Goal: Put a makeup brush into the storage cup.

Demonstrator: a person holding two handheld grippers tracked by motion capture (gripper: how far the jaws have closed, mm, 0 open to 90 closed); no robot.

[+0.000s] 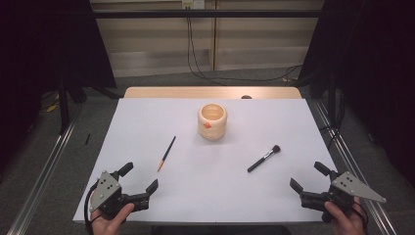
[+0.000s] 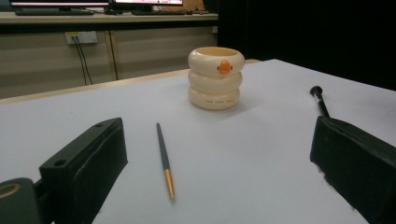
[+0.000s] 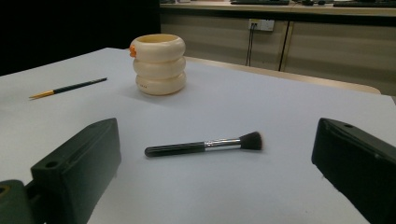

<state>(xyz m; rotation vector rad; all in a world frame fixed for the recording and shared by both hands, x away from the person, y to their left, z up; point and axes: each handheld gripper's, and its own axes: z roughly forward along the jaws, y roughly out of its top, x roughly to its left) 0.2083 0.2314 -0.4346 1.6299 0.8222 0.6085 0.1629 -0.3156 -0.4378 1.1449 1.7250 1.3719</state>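
I am holding my left hand-held gripper (image 1: 142, 181) and my right hand-held gripper (image 1: 305, 177) low at the near edge of the white table (image 1: 147, 122), each with its jaws spread wide and gripping nothing. The thin dark pencil-like brush with the orange-gold tip (image 1: 166, 153) is lying flat just ahead of the left one, and the black-handled makeup brush with the silver ferrule and dark bristles (image 1: 263, 158) is lying ahead of the right one. The cream ringed holder with the small orange mark (image 1: 212, 121) is standing upright farther back, between the two. I judge that I am lining up to pick both up. To do it well, I am aiming each pair of jaws square across the handle near its middle, coming down low so that the pads straddle it without nudging it sideways.
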